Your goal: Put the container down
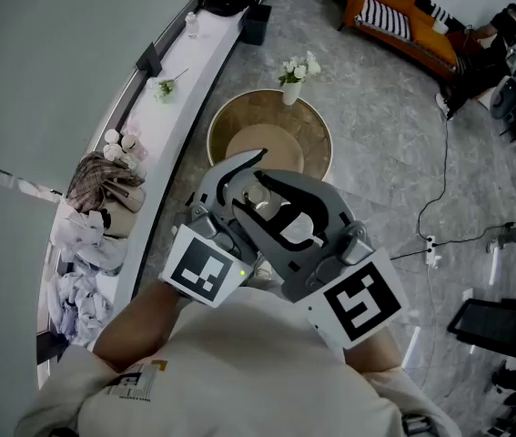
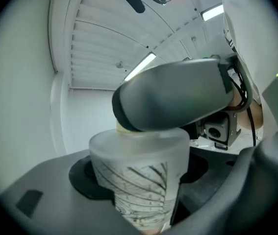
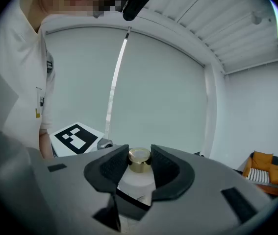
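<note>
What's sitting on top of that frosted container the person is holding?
A small gold knob sits on top of the frosted container, pinched between the jaws of the right gripper. Those jaws cover the knob's sides, and the frosted wall hides whatever is inside.

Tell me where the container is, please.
The container hangs mid head view by the round table, in the left gripper's jaws, right gripper on its cap.
</note>
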